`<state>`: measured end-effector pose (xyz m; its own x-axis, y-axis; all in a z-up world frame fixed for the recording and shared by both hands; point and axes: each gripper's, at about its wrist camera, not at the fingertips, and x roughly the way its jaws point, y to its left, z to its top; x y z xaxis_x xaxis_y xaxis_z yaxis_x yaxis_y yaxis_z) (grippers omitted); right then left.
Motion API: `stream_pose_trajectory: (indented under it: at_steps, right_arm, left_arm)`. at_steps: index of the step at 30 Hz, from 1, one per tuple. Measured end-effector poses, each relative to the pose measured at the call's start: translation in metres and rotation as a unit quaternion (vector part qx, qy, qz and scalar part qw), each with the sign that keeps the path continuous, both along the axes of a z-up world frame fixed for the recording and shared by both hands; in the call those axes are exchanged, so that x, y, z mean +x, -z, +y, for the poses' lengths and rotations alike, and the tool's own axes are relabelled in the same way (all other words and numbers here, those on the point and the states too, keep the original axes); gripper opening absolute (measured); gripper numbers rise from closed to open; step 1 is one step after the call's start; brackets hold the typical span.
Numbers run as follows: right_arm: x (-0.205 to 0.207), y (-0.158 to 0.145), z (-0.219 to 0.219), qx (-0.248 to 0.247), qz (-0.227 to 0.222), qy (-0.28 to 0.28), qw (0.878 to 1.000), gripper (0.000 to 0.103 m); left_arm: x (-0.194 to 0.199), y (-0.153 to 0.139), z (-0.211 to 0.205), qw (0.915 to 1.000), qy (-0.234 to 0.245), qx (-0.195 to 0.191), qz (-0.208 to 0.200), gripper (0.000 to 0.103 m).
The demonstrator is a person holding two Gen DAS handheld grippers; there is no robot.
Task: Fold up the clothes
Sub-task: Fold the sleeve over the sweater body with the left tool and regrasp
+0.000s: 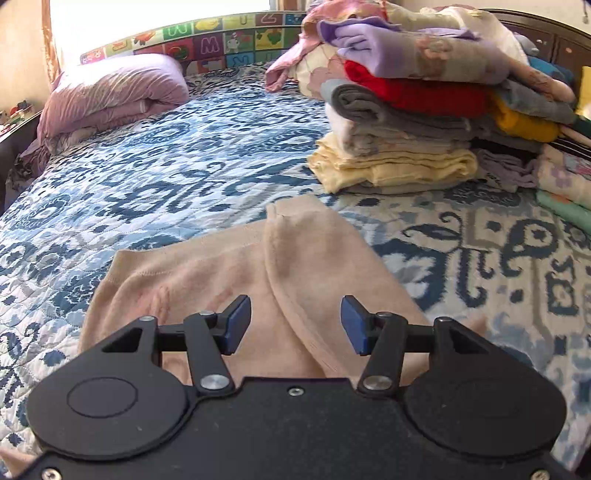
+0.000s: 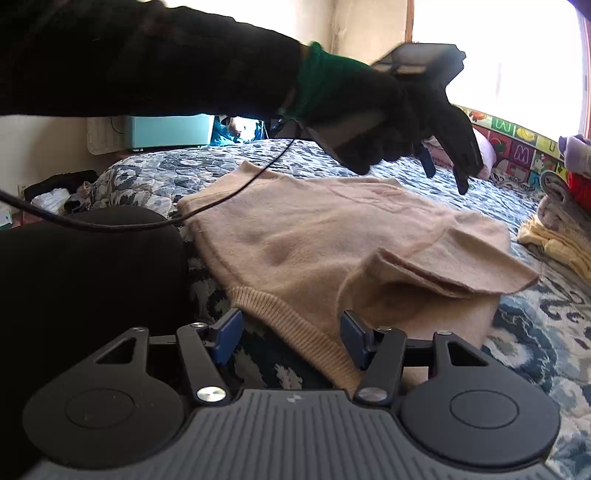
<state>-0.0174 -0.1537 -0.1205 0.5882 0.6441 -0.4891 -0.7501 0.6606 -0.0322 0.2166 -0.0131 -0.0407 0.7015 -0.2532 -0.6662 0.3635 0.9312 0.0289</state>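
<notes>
A home bedroom: quilted bed (image 1: pixel 166 177); lilac pillow (image 1: pixel 110 96); stacked laundry (image 1: pixel 424 110); probably a window (image 1: pixel 147 14).

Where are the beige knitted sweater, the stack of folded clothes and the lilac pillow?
Beige knitted sweater (image 2: pixel 325 236): right wrist view, middle of its body.
Stack of folded clothes (image 1: pixel 406 162): left wrist view, yellow bottom layer.
Lilac pillow (image 1: pixel 110 92): left wrist view, its centre.

Left claw (image 1: pixel 295 325) agape, hovering; right claw (image 2: pixel 291 339) agape, low.

Bed (image 1: pixel 177 177) with blue patterned quilt: beige sweater (image 1: pixel 229 273) spread flat, folded clothes stack (image 1: pixel 406 122), purple duvet (image 1: pixel 110 96).
</notes>
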Motion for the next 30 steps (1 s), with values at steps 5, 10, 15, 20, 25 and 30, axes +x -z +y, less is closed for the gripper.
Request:
stream_pose_trajectory:
  at_steps: [5,10,15,20,25,30]
  right_arm:
    - [0.006,-0.010,-0.042,0.063,0.028,0.077,0.995,0.040]
    - [0.010,-0.005,-0.047,0.062,-0.013,0.115,0.991,0.040]
    - [0.017,0.024,-0.014,-0.051,0.009,0.069,0.996,0.049]
    - [-0.013,0.007,-0.012,-0.033,-0.074,0.060,0.995,0.053]
    - [0.004,0.015,-0.011,-0.029,-0.003,0.050,0.998,0.054]
    - [0.000,0.006,-0.024,0.013,-0.029,0.094,0.995,0.050]
  left_arm:
    - [-0.078,-0.004,0.006,0.9992,0.027,-0.018,0.024,0.053]
    - [-0.122,-0.008,0.028,0.9996,0.007,-0.008,0.026,0.053]
    - [-0.148,-0.019,0.053,0.9992,-0.021,-0.021,0.028,0.053]
    - [-0.171,-0.024,0.066,0.9982,-0.034,-0.040,0.028,0.055]
    - [-0.172,-0.019,0.055,0.9978,-0.034,-0.050,0.029,0.056]
    - [-0.145,-0.021,0.026,0.9979,0.007,-0.062,0.016,0.056]
